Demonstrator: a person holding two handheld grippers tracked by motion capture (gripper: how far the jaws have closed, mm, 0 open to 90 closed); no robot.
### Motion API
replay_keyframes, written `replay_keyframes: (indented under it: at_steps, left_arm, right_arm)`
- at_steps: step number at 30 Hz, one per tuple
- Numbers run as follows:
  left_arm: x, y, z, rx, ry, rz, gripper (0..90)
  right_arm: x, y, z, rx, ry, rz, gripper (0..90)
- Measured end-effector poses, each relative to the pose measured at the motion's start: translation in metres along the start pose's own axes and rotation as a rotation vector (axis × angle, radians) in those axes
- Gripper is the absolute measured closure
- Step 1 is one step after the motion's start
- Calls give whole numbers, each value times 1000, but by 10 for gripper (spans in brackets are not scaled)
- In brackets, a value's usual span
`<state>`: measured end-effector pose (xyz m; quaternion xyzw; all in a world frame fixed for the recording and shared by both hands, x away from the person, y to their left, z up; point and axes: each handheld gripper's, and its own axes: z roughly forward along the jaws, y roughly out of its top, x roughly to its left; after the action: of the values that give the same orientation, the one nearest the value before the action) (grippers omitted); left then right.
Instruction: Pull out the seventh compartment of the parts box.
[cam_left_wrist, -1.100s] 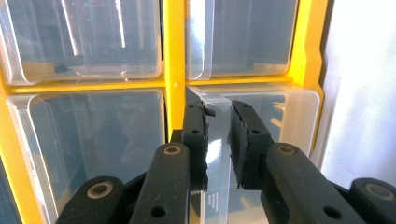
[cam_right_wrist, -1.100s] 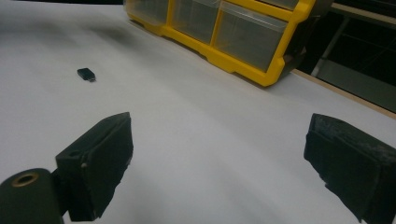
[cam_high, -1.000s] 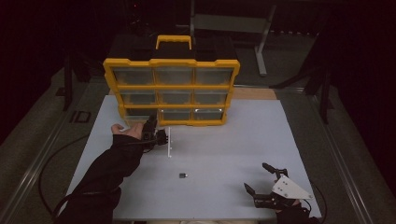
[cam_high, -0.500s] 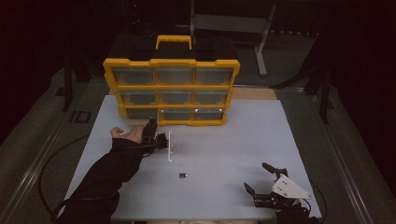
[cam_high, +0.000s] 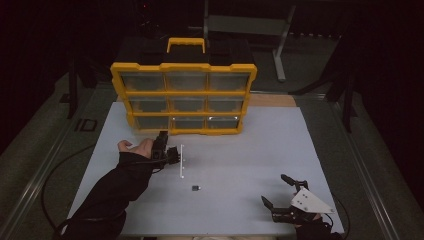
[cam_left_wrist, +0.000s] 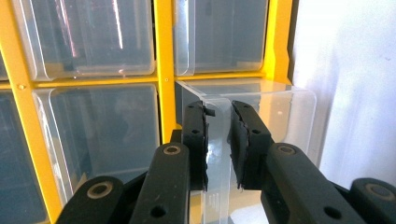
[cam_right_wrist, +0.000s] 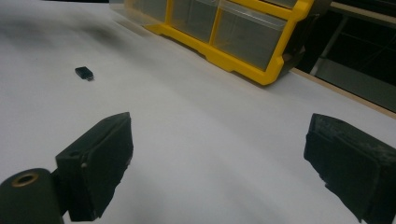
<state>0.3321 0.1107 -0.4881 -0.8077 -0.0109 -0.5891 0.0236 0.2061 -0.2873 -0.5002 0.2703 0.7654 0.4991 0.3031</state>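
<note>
Left tool (cam_left_wrist: 217, 140) clamps a clear drawer (cam_left_wrist: 247, 116) pulled out of the yellow organizer (cam_high: 184, 97); right tool (cam_high: 284, 196) idle, jaws wide apart.

Near edge: right tool rests low on the white tabletop (cam_high: 240, 150), nothing between its jaws. Ahead of it, well apart, a small black USB dongle (cam_high: 196, 188) lies loose on the tabletop, near the drawer's front lip. Left hand (cam_high: 137, 147) holds the left tool pinched on the clear drawer's front wall, just in front of the organizer's bottom row. Organizer stands upright at the far side, orange handle (cam_high: 186, 44) on top, other drawers pushed in. Nothing blocks the drawer.
</note>
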Motion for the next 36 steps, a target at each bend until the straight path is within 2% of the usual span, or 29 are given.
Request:
replay_keyframes:
  at_steps: [7,18,32,36]
  left_arm:
    - [0,0,-9,3,-12,0,773]
    - [-5,2,-19,1,-9,-1,770]
    - [-6,1,-20,-5,-10,-4,769]
    - [-4,0,-20,-9,-24,0,766]
  right_arm:
    - [0,0,0,-1,-1,1,82]
    - [1,0,0,-2,-4,-1,83]
    - [1,0,0,-1,-3,1,82]
    - [0,1,0,-4,-3,-4,82]
